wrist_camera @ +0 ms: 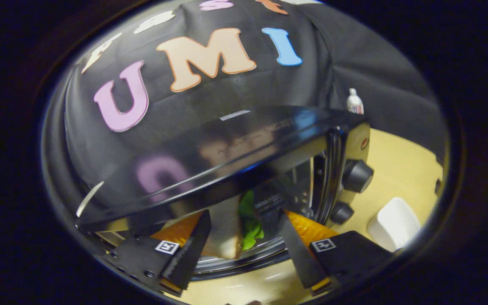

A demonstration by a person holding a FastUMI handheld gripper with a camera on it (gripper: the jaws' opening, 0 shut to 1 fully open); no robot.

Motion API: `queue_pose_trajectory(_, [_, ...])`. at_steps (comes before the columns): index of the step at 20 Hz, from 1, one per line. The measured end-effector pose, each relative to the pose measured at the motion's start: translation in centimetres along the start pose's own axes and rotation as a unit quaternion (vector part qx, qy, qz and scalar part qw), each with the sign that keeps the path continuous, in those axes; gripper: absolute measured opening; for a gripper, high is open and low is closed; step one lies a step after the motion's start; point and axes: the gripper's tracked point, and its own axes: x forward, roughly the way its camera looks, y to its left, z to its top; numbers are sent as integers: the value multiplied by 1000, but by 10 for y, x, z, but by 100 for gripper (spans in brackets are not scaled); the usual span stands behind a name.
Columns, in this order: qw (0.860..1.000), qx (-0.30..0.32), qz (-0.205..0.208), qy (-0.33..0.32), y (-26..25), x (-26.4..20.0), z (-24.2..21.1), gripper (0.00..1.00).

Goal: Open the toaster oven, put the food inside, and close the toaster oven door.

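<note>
Glossy black plastic forms the top of the toaster oven [227,144], a wide box whose long axis runs from about 8 o'clock to 2 o'clock; its front opening faces the camera. Two round black control knobs [357,176] sit on its cream side panel at 3 o'clock. A pale slice of toast with green lettuce, the sandwich [231,228], stands upright in the oven mouth, its long axis near vertical. The hand-held gripper [237,231] has its fingers spread, one either side of the sandwich; whether they touch it cannot be told. A white rectangular dish [394,222] rests on the light wooden tabletop [400,169] at 4 o'clock.
</note>
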Motion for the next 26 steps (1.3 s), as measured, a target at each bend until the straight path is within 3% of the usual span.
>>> queue_pose_trajectory(2, [1000, -20, 4, 11, 3, -6, -2, 100])
queue_pose_trajectory(11, [999, -38, 21, 8, 7, -77, 11, 100])
queue_pose_trajectory(18, [986, -136, 18, 96, -15, -141, -38, 100])
queue_pose_trajectory(26, [971, -163, 65, 164, -29, -207, -88, 100])
